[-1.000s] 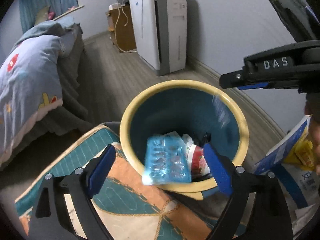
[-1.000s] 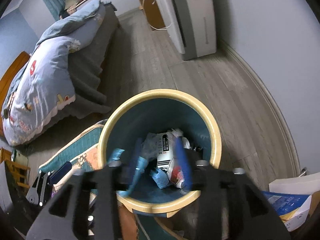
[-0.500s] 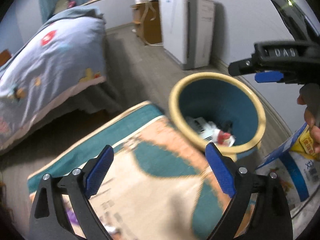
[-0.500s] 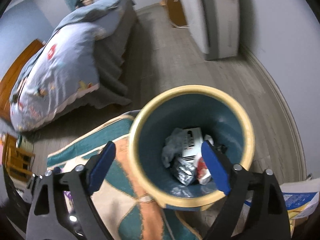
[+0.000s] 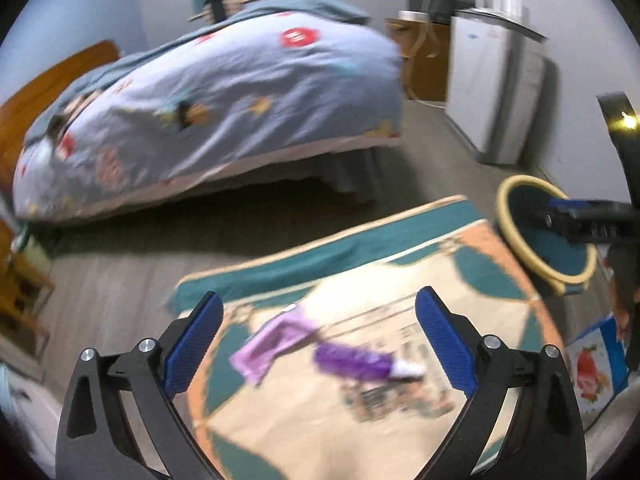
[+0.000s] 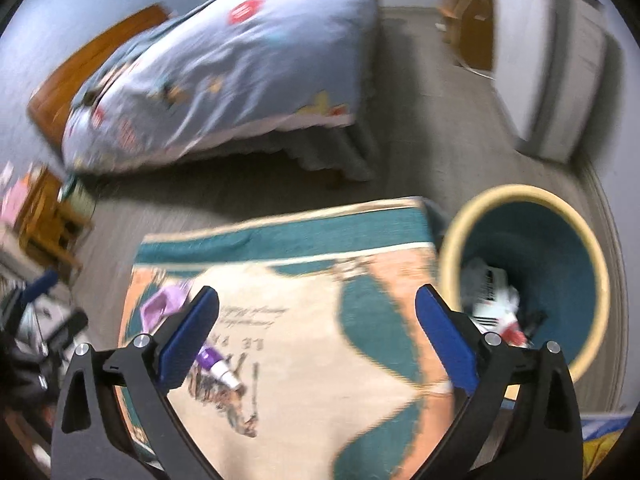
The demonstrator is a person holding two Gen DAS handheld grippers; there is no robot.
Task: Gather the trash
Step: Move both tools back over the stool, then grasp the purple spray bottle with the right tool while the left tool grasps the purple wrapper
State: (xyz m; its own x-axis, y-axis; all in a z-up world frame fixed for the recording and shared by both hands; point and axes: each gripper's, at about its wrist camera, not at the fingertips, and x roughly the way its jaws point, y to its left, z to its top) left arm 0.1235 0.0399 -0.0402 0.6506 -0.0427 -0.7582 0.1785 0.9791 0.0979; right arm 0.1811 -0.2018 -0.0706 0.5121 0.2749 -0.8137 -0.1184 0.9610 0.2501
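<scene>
- A bedroom with a grey wood floor (image 5: 120, 280); a bed under a blue patterned quilt (image 5: 240, 100) sits at the back.
- A teal and cream rug (image 6: 320, 360) lies flat on the floor, so trash on it is easy to see.
- The round blue bin with a yellow rim (image 6: 448, 248) stands just beside the rug, with wrappers inside.
- A purple tube with a white cap (image 5: 360, 362) and a pale pink flat packet (image 5: 276, 344) lie on the rug, not picked up yet.
- The left gripper (image 5: 318, 346) hangs over them, jaws opening wide, nothing between them, ready to grab.
- The right gripper (image 6: 316, 344) is near the bin, jaws opening wide and empty.
</scene>
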